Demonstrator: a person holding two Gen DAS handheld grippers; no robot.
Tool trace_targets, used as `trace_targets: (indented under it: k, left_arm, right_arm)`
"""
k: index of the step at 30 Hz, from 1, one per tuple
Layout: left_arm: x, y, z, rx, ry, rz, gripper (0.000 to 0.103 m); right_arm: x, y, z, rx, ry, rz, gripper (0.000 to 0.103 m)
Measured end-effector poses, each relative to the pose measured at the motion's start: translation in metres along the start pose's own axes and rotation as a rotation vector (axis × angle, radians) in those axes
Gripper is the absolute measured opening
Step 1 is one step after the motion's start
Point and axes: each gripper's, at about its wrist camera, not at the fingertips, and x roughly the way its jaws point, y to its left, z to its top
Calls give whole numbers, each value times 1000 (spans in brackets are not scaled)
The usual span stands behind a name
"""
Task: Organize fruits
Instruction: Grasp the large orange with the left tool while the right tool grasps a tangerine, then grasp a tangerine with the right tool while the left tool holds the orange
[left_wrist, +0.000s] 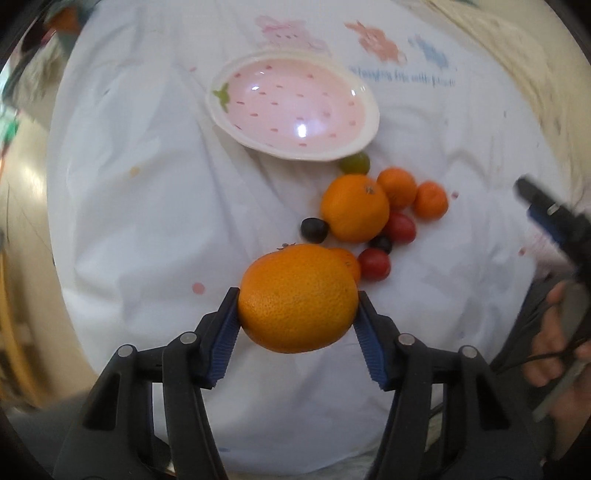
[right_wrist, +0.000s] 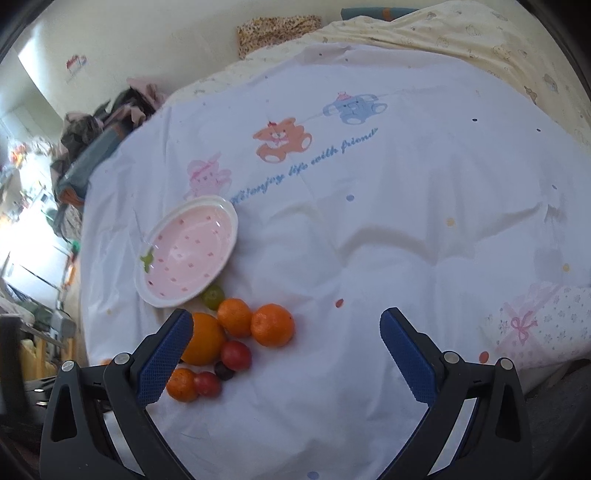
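Observation:
My left gripper (left_wrist: 297, 306) is shut on a large orange (left_wrist: 297, 297) and holds it above the white sheet, short of the fruit pile. The pile holds another orange (left_wrist: 354, 208), two mandarins (left_wrist: 397, 186), red cherry tomatoes (left_wrist: 374, 264), dark grapes (left_wrist: 314, 229) and a green grape (left_wrist: 355, 163). A pink strawberry-pattern bowl (left_wrist: 236, 129) lies empty beyond the pile. In the right wrist view my right gripper (right_wrist: 286, 354) is open and empty, to the right of the pile (right_wrist: 271, 325) and the bowl (right_wrist: 231, 254).
The white sheet (right_wrist: 388, 240) with bear prints covers a bed. A yellow quilt (right_wrist: 461, 40) lies at the far edge and a floral pillow (right_wrist: 546, 325) at the right. Clothes (right_wrist: 96, 129) are piled at the left. My right gripper and hand show at the left view's right edge (left_wrist: 554, 229).

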Motion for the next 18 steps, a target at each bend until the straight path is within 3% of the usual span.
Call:
trace_targets:
  k: [2, 4, 6, 10, 16, 17, 18]
  left_arm:
    - [-2, 3, -1, -37, -36, 7, 55]
    - [3, 19, -2, -67, -51, 2, 55]
    - [12, 27, 0, -93, -46, -18, 55]
    - [9, 60, 1, -164, -58, -17, 55]
    - [10, 58, 2, -157, -81, 5, 55]
    - [10, 58, 2, -156, -80, 8, 55]
    - [10, 58, 3, -155, -80, 12, 55]
  right_arm:
    - [7, 1, -1, -26, 27, -18, 101]
    - [13, 4, -3, -56, 68, -1, 81]
    - [19, 8, -7, -87, 100, 6, 77]
    - [34, 19, -13, -179, 166, -37, 76]
    - [68, 32, -3, -290, 273, -89, 76]
    - [77, 35, -3, -306, 306, -88, 74]
    - [86, 38, -4, -327, 335, -80, 66]
